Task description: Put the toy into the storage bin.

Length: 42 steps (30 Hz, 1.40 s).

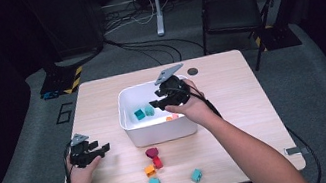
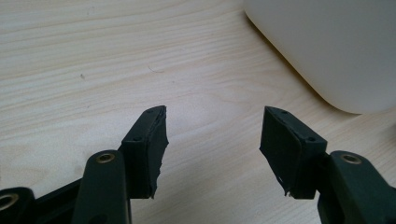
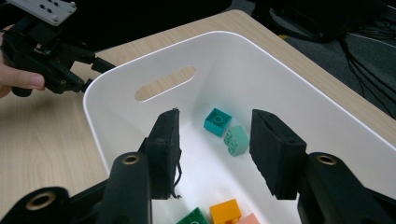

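The pale wooden desk (image 1: 234,104) carries a white plastic bin (image 1: 129,128). The right claw (image 3: 215,149) hovers inside it, jaws apart and empty, above a teal toy brick (image 3: 217,122) and a mint one (image 3: 236,140). The left claw (image 2: 212,140) rests near-left, also apart. No writing is legible.

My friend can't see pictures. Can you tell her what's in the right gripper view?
An open, empty hand-held gripper hangs over a white bin on a wooden table. Inside lie teal, mint, green, orange and pink bricks.
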Tool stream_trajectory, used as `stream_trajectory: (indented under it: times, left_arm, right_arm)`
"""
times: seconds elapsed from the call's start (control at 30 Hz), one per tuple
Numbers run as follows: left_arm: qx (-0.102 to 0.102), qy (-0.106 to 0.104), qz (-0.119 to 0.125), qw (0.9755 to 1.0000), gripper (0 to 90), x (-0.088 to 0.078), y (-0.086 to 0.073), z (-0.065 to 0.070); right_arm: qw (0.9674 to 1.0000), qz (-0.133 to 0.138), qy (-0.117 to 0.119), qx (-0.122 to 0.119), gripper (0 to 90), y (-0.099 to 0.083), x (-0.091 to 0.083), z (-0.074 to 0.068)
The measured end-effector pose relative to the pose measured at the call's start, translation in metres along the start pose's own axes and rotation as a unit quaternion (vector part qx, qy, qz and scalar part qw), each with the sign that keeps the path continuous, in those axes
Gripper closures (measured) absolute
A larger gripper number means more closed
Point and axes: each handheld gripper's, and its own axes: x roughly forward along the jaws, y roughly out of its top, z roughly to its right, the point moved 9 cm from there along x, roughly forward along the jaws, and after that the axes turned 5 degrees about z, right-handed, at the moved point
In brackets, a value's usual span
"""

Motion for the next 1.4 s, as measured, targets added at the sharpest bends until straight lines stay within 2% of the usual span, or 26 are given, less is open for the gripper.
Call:
stream_trajectory:
  times: [0.37,0.6,0.77,0.9,1.0,1.1,1.13,1.17,1.27,1.4]
  left_arm:
    - [0.005,-0.004,-0.006,1.0000,40.8,0.003,0.001,0.003]
    - [0.003,-0.007,-0.008,0.9999,40.9,0.007,0.002,0.004]
    - [0.001,-0.007,-0.007,1.0000,40.9,0.007,0.003,0.005]
    - [0.001,-0.008,-0.008,0.9999,40.8,0.009,0.003,0.006]
    - [0.004,-0.011,-0.006,0.9999,40.9,0.011,0.005,0.008]
    - [0.006,-0.012,-0.009,0.9999,40.9,0.013,0.005,0.009]
    - [0.006,-0.012,-0.009,0.9999,40.8,0.013,0.005,0.009]
    - [0.006,-0.014,-0.009,0.9998,40.9,0.014,0.006,0.011]
    - [0.008,-0.015,-0.007,0.9998,40.9,0.015,0.008,0.011]
    - [0.010,-0.017,-0.011,0.9997,40.9,0.017,0.007,0.012]
  right_arm:
    - [0.9997,0.021,0.003,-0.008,51.9,-0.019,-0.035,-0.013]
    - [0.9996,0.024,0.009,-0.012,51.9,-0.035,-0.048,-0.027]
    - [0.9994,0.023,0.016,-0.019,51.9,-0.048,-0.052,-0.039]
    - [0.9995,0.021,0.021,-0.013,51.9,-0.064,-0.053,-0.047]
    - [0.9996,0.015,0.020,-0.015,51.9,-0.078,-0.053,-0.053]
    - [0.9996,0.014,0.024,-0.005,52.0,-0.094,-0.052,-0.060]
    - [0.9996,0.014,0.024,-0.005,52.0,-0.094,-0.052,-0.060]
    - [0.9997,0.010,0.024,-0.004,52.0,-0.105,-0.050,-0.064]
    - [0.9996,0.006,0.026,-0.006,52.0,-0.120,-0.048,-0.068]
    - [0.9996,0.001,0.029,0.005,52.1,-0.137,-0.046,-0.074]
